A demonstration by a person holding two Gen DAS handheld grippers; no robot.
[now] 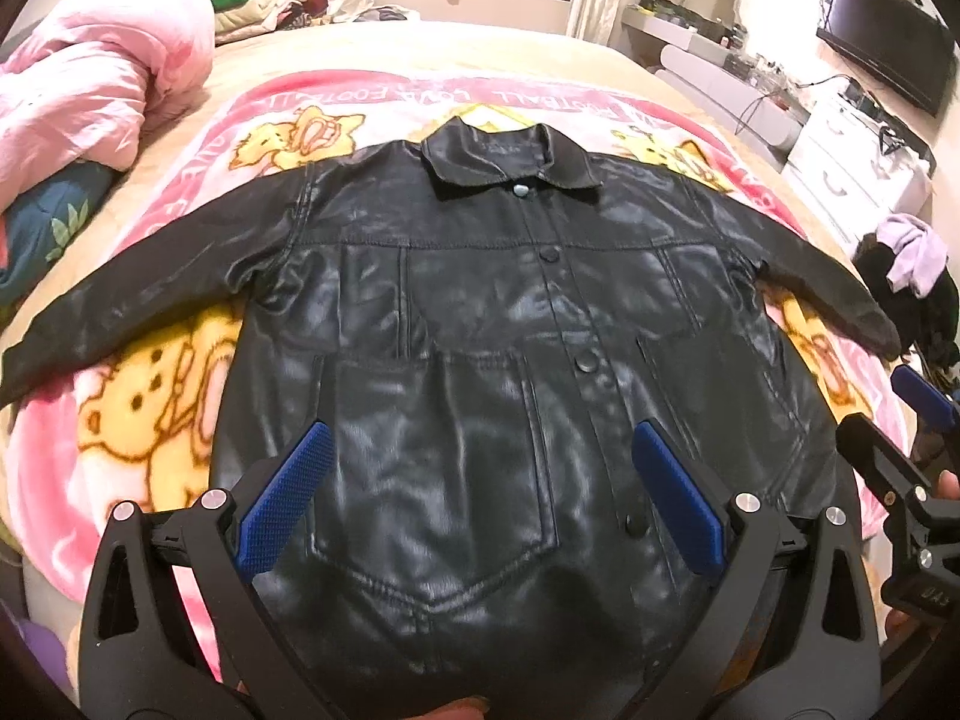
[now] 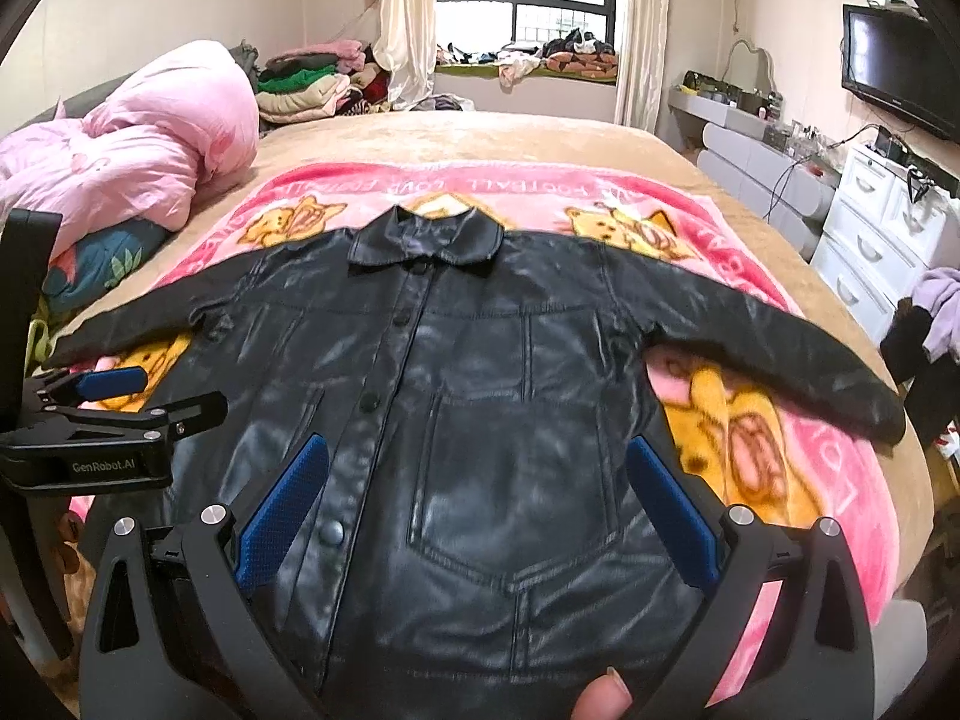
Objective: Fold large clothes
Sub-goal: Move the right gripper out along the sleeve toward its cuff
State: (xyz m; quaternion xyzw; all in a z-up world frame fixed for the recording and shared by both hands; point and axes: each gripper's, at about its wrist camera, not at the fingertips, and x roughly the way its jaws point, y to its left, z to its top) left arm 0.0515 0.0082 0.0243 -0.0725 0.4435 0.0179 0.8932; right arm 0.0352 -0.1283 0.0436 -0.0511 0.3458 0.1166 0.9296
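Note:
A black leather jacket [image 1: 480, 276] lies face up and buttoned on a pink cartoon blanket [image 1: 150, 408], collar toward the window and both sleeves spread out sideways. My left gripper [image 1: 480, 429] hovers open over the lower left front, its blue pads wide apart with nothing between them. In the right wrist view, my right gripper [image 2: 477, 443] is open in the same way over the lower right front of the jacket [image 2: 480, 360]. Each gripper shows at the edge of the other's view: the right gripper [image 1: 876, 402] and the left gripper [image 2: 180, 391].
The blanket [image 2: 780, 450] covers a tan bed. A bundled pink duvet [image 1: 102, 78] lies at the left. Folded clothes [image 2: 300, 84] are stacked behind it. White drawers [image 2: 882, 228], a wall TV [image 2: 894, 60] and a purple garment [image 1: 912, 252] stand off the bed's right side.

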